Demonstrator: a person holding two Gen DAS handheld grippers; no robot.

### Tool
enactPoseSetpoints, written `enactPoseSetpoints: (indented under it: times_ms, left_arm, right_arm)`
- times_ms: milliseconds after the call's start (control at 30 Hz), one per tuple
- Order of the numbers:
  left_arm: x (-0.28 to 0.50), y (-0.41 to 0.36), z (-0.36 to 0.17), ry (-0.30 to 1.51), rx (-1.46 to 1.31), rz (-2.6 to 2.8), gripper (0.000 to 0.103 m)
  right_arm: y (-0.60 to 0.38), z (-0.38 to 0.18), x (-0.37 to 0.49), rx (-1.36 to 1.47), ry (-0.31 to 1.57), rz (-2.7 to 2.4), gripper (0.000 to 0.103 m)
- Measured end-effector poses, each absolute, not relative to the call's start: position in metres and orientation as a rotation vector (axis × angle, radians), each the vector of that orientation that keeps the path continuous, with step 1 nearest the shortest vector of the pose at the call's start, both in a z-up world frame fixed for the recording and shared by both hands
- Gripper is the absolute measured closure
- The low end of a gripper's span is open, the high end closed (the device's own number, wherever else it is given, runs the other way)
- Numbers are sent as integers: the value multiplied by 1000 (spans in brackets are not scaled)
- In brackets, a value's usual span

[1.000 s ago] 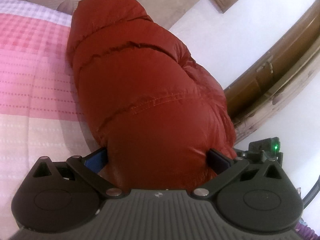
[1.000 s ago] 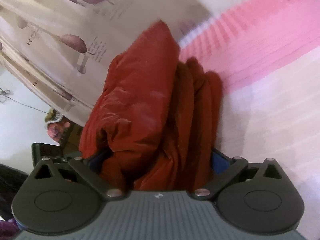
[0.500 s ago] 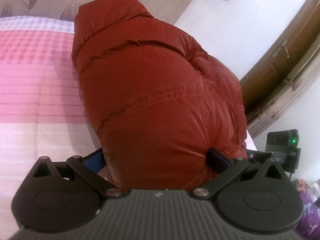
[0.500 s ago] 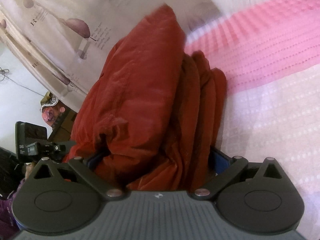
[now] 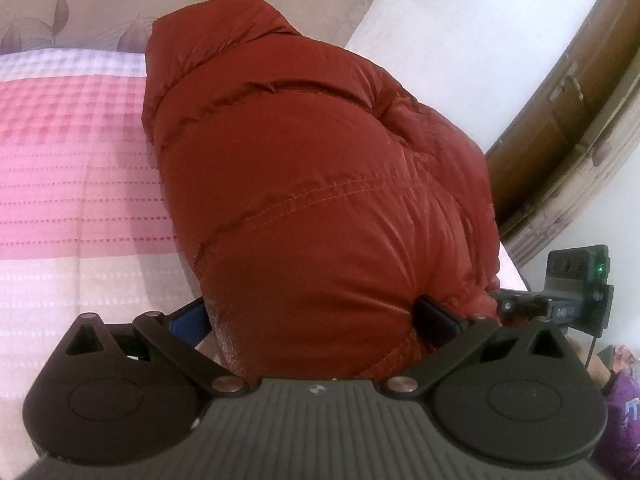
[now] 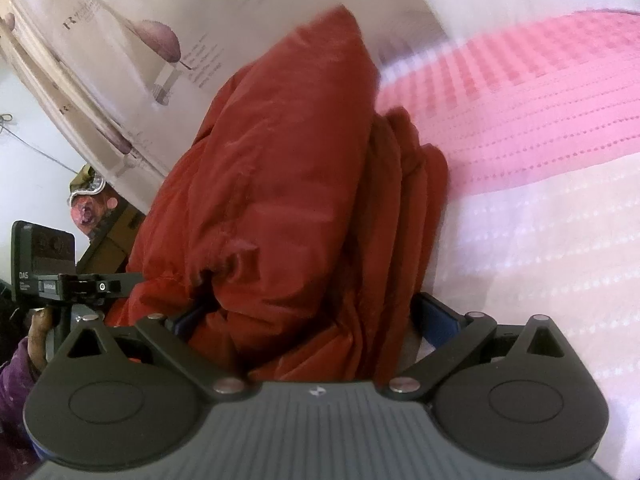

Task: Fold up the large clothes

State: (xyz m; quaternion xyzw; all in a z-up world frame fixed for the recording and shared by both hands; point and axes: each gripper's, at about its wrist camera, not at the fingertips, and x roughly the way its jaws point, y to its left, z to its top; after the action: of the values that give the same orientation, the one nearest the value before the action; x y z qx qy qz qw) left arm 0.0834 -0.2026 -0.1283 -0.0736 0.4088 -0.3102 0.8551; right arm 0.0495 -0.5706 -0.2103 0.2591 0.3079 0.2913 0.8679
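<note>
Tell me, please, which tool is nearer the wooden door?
Right, probably: seen from the left tool, clamped on the jacket, the right tool sits toward the door.

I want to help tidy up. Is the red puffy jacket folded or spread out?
Folded. In the right wrist view the red puffy jacket shows several stacked layers, bunched between both tongs above the pink bedspread, not lying flat.

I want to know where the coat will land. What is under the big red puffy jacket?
A pink and white checked bedspread lies below the red puffer jacket. The jacket's bulk covers whatever sits directly beneath it.
</note>
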Motion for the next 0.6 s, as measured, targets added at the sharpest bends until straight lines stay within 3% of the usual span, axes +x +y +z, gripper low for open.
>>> enactPoseSetpoints:
  times_ms: [600]
  left_arm:
    - [82,-204,-128,854,-120,-652,0]
  right_arm:
    - [-573,-210,60,634,711,648,0]
